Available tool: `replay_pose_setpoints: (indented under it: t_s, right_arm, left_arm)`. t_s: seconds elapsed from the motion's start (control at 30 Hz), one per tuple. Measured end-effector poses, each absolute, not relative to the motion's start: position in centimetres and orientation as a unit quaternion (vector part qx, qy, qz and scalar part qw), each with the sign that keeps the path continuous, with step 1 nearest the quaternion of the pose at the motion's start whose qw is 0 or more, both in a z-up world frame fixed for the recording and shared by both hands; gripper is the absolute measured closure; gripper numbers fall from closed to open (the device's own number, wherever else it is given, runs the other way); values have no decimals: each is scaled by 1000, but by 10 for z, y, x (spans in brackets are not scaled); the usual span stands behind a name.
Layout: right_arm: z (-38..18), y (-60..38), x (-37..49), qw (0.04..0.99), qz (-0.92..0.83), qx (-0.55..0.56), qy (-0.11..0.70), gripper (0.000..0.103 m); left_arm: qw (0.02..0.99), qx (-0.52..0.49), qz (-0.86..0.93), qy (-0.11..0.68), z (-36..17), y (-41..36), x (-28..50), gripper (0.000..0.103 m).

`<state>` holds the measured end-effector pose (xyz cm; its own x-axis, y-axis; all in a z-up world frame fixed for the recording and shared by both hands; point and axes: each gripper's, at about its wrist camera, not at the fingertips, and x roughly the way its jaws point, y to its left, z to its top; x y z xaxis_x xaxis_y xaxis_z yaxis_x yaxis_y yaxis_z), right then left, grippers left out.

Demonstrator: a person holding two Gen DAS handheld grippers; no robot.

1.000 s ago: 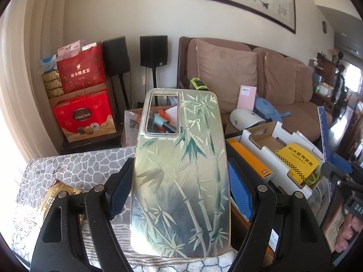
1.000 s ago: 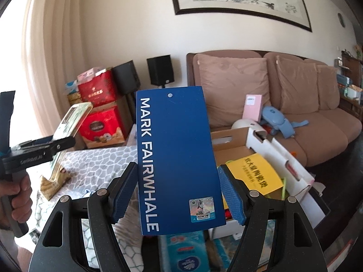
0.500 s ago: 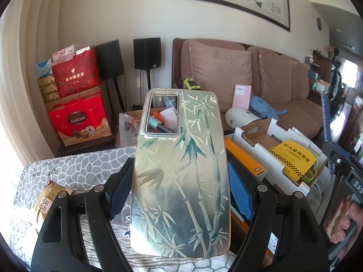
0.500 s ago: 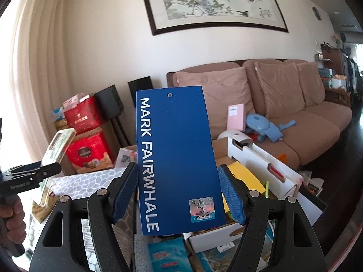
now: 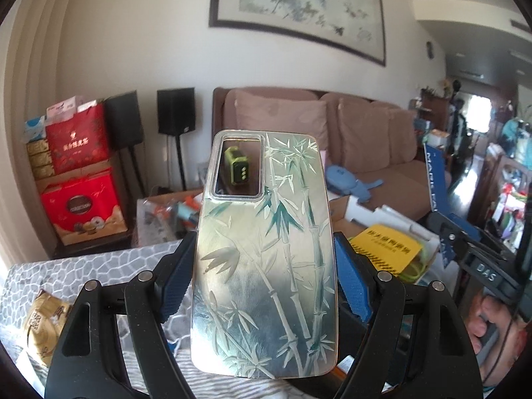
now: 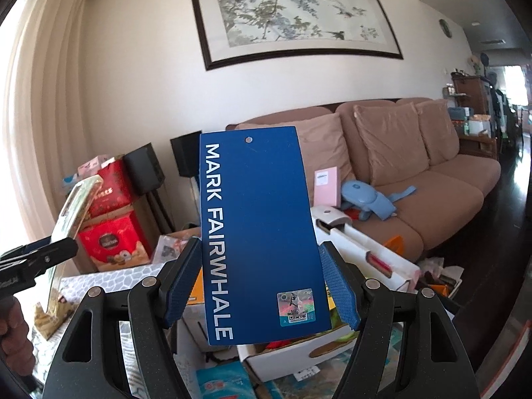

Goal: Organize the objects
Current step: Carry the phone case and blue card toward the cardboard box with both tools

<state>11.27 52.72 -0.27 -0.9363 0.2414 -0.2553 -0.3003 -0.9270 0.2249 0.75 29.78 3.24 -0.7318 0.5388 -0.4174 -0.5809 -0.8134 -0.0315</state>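
A phone case (image 5: 262, 232) printed with green bamboo stands upright in the left wrist view. My left gripper (image 5: 264, 276) is shut on its two long edges, blue pads pressing both sides. A blue card tag (image 6: 256, 216) lettered MARK FAIRWHALE stands upright in the right wrist view, with my right gripper (image 6: 261, 266) shut on its edges. The same phone case (image 6: 76, 206) shows edge-on at the left of the right wrist view. The tag's edge (image 5: 434, 179) shows at the right of the left wrist view. Both are held in the air above the clutter.
A table with a grey pebble-pattern cloth (image 5: 83, 269) lies below, bearing a gold snack packet (image 5: 43, 326). Open white cardboard boxes (image 6: 365, 252) with a yellow card (image 5: 385, 249) stand ahead. Behind are a brown sofa (image 6: 432, 183), red gift boxes (image 5: 83, 209) and black speakers (image 5: 176, 109).
Both views have swung and tilted upward, showing more of the wall painting. A green object now shows through the case's camera cutout. Both grips are unchanged.
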Motion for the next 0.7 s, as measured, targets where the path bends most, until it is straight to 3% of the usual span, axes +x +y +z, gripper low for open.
replay_pose_setpoints:
  t_s: [0.7]
  right_arm:
    - [-15, 561, 119, 153, 968, -114, 164, 30]
  left_arm:
    - [366, -214, 905, 23, 45, 340, 13, 27]
